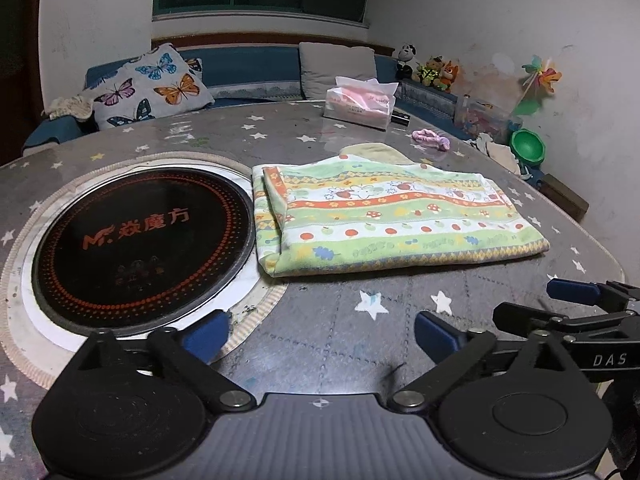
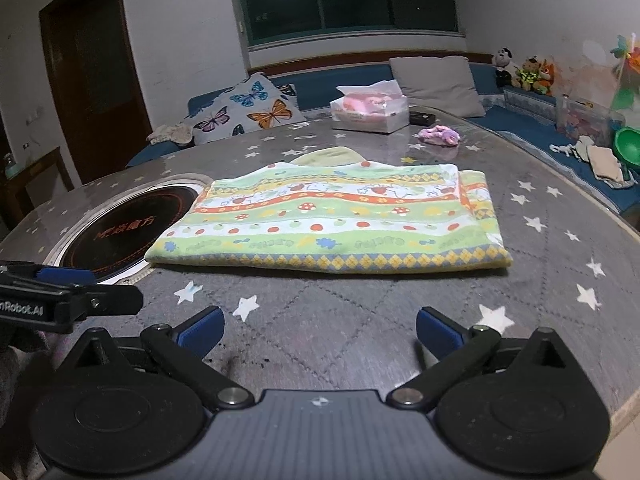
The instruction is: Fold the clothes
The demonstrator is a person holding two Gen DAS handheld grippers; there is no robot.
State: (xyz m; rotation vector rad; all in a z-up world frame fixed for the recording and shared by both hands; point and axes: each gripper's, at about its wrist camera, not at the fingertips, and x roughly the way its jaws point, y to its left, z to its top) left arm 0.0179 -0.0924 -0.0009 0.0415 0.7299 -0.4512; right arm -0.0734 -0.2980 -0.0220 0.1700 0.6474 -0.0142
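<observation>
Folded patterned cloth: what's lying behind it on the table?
A pale yellow-green cloth pokes out behind the folded cloth; most of it is covered. Farther back sit a tissue box and a pink fabric piece.

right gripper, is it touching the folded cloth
Apart. The right wrist view shows bare table between the open right gripper and the folded cloth.

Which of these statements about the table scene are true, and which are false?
1. The cloth lies folded on the table. True.
2. The left gripper holds the cloth. False: its jaws are open and empty, short of the cloth.
3. The tissue box stands beyond the cloth. True.
4. The right gripper is shut. False: it is open, nothing between its fingers.
5. The cloth covers the whole cooktop. False: it lies beside it, at most over its rim.
</observation>
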